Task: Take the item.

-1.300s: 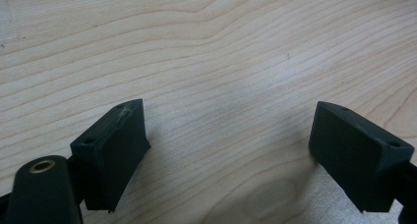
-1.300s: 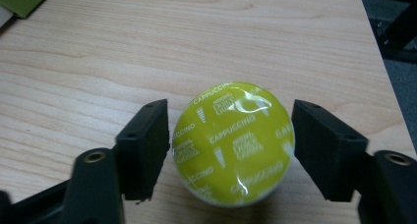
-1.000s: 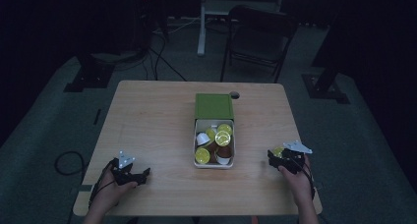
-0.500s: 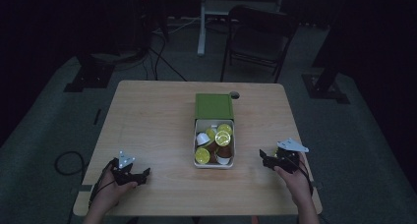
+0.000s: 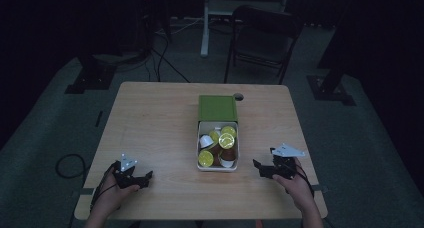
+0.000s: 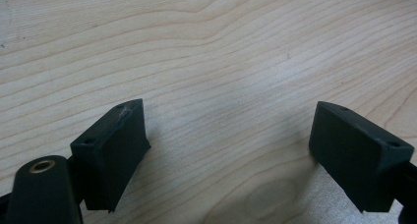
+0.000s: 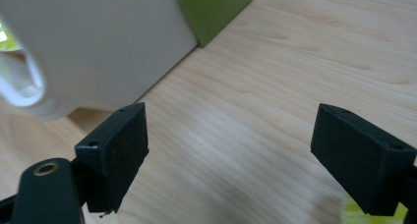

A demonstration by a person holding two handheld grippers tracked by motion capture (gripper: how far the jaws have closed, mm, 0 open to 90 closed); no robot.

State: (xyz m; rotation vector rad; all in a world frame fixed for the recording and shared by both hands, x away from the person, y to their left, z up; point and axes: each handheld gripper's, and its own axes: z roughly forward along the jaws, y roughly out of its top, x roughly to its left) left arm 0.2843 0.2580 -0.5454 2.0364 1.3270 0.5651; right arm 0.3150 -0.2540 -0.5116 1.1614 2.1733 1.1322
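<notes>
Jaws wide open, holding nthg.

Table [image 5: 160, 118]: pale wood, wavy grain lines. Box [image 5: 218, 166]: white walls; lid [image 5: 217, 108]: plain green. Capsules [image 5: 226, 140] in box: yellow-green foil tops, brown bodies, one white. Left gripper [image 6: 228, 145] and right gripper [image 7: 231, 145]: black jaws, brass-coloured screw insert, light grey top plate. Chair [image 5: 262, 38]: black.

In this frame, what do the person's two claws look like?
Both the left claw and the right claw are black, each with two blocky jaws showing small screw holes. A grey three-cornered plate tops each, and a dark cable trails back from each. A brass-coloured eyelet sits near each camera.
</notes>
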